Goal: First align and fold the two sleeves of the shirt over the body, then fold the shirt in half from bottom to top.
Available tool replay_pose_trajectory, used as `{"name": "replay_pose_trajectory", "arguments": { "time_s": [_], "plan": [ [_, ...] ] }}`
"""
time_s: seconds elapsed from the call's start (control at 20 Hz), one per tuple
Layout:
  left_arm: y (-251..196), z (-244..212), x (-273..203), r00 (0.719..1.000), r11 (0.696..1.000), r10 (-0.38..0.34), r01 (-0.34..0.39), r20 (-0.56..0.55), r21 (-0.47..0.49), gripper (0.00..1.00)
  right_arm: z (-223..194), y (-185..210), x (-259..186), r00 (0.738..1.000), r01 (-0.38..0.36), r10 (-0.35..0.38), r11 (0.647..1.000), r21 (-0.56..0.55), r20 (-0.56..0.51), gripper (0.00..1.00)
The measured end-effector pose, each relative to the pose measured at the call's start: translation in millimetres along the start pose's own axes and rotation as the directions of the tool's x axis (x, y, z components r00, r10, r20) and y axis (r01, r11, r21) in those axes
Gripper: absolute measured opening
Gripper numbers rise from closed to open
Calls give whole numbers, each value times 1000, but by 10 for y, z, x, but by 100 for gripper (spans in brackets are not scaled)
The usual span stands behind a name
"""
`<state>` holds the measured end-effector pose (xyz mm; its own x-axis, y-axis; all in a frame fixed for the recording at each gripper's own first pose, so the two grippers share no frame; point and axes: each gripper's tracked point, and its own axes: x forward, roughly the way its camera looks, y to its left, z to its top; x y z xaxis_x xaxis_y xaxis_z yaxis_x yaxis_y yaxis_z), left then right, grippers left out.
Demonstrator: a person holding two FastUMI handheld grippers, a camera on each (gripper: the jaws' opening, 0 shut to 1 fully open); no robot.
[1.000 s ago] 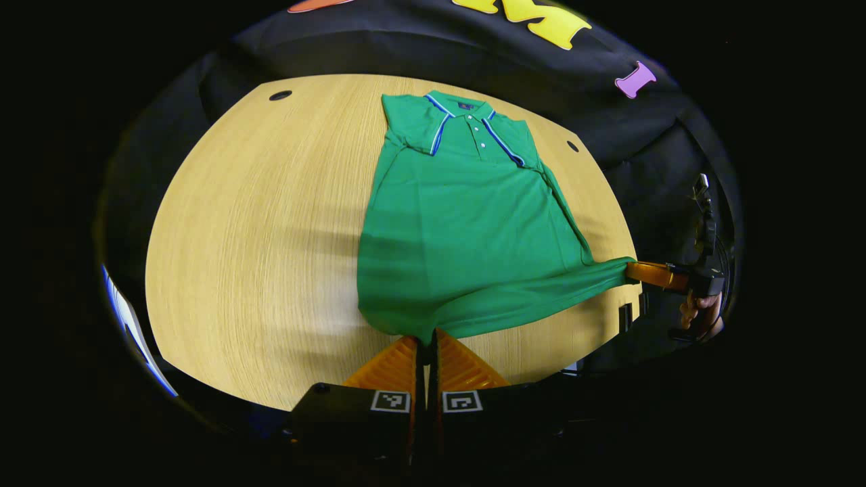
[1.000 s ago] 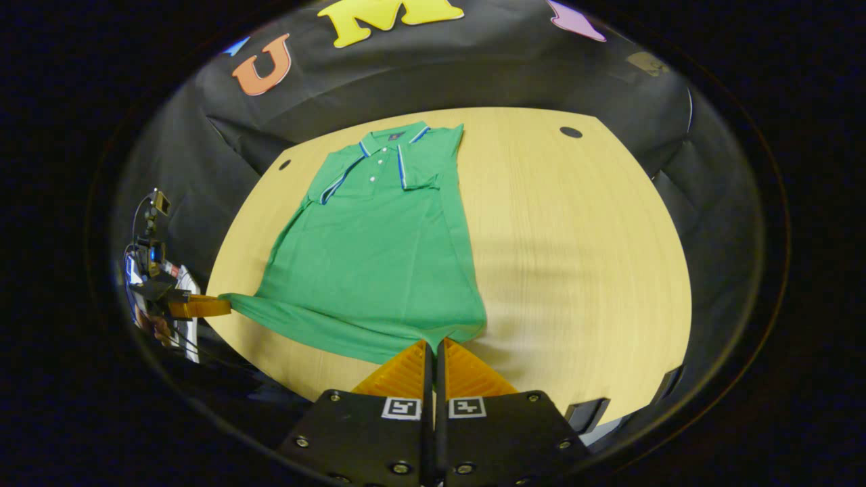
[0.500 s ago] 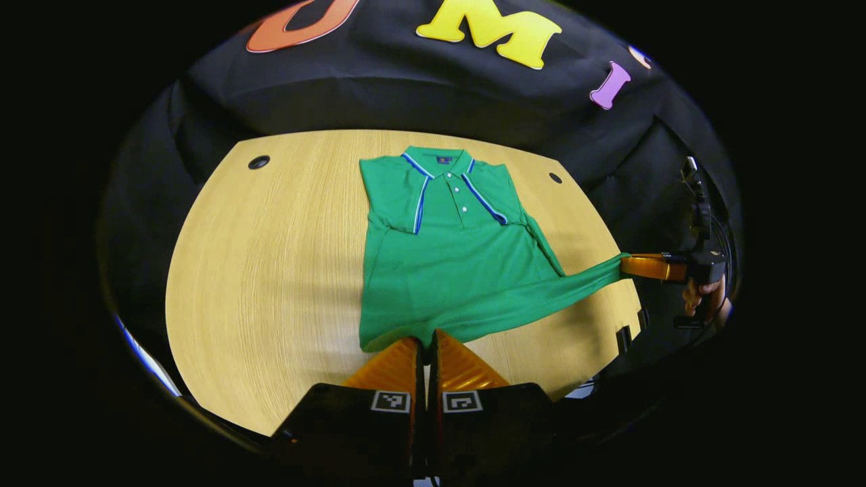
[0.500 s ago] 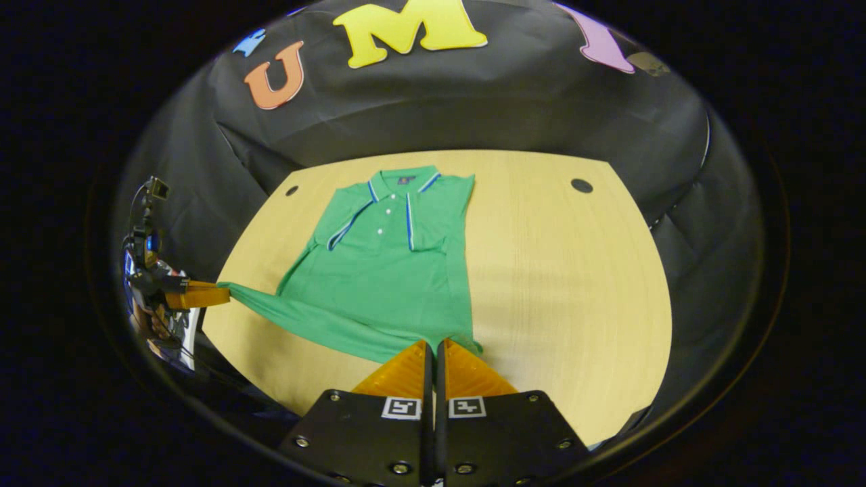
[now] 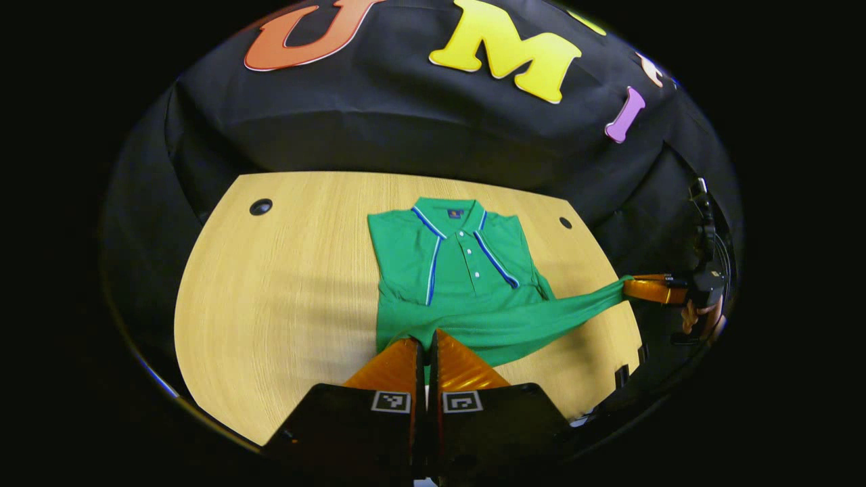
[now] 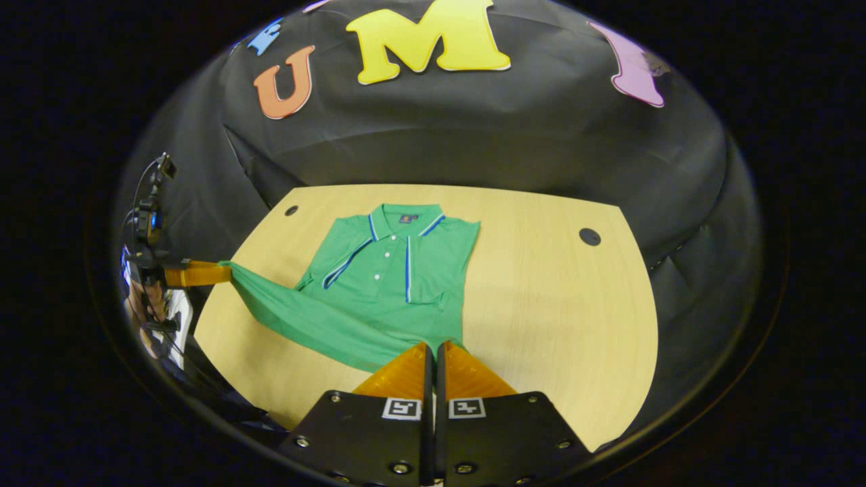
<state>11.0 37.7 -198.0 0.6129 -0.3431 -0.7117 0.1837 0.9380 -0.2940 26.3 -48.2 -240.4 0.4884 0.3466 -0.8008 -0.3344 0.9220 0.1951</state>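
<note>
- Hidden: shirt's bottom hem corners, tucked between the fingers of each tongs; back of the garment against the worktop.
- Hard to make out: hand behind the far tongs, seen at the edge of the left gripper view, dark and small.
- One green shirt with striped collar, collar end flat on the worktop toward the black cloth wall, both sleeves folded over the body.
- Lower part of the shirt lifted off the worktop, stretched in a band between the two tongs.
- Two tongs: left tongs closed tight on one hem corner; right tongs closed tight on the other hem corner.
- Two dark round holes in the worktop, one on each side of the shirt's collar.
- Pale wood-grain worktop, curved near edge; black cloth wall behind it.
</note>
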Motion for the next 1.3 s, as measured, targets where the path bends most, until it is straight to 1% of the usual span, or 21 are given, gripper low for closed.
{"name": "replay_pose_trajectory", "arguments": {
  "time_s": [0.15, 0.45, 0.5, 0.6, 0.7, 0.85, 1.05, 1.15, 1.3],
  "plan": [
    [88, 254, 106, 999, 1000, 15, -15, 42, 4, 3, 243, -50, 106, 999, 7, -7, 1000, 5, 35, 0],
    [155, 655, 406, 995, 997, 31, -37, 100, 62, 4, 724, -208, 440, 996, 26, -27, 1000, 6, 90, 0],
    [209, 733, 451, 992, 996, 43, -51, 117, 72, 3, 796, -238, 511, 994, 34, -34, 999, 2, 100, 0],
    [263, 853, 586, 990, 996, 47, -56, 136, 64, 4, 938, -284, 676, 991, 49, -48, 999, -11, 122, 1],
    [369, 954, 757, 985, 996, 66, -75, 156, 55, 4, 1064, -322, 845, 988, 61, -58, 998, -13, 144, 0],
    [474, 1018, 997, 980, 993, 92, -103, 174, 57, 3, 1228, -359, 1141, 982, 70, -67, 998, -10, 177, 0],
    [548, 1211, 1312, 966, 991, 113, -128, 231, 51, 3, 1389, -404, 1544, 974, 87, -86, 996, 4, 212, 0],
    [609, 1267, 1461, 963, 988, 122, -140, 241, 57, 3, 1482, -402, 1710, 969, 85, -87, 996, 21, 233, 0],
    [708, 1303, 1704, 957, 984, 142, -163, 255, 67, 3, 1535, -459, 1981, 963, 102, -102, 995, 13, 248, 1]
  ]
}}
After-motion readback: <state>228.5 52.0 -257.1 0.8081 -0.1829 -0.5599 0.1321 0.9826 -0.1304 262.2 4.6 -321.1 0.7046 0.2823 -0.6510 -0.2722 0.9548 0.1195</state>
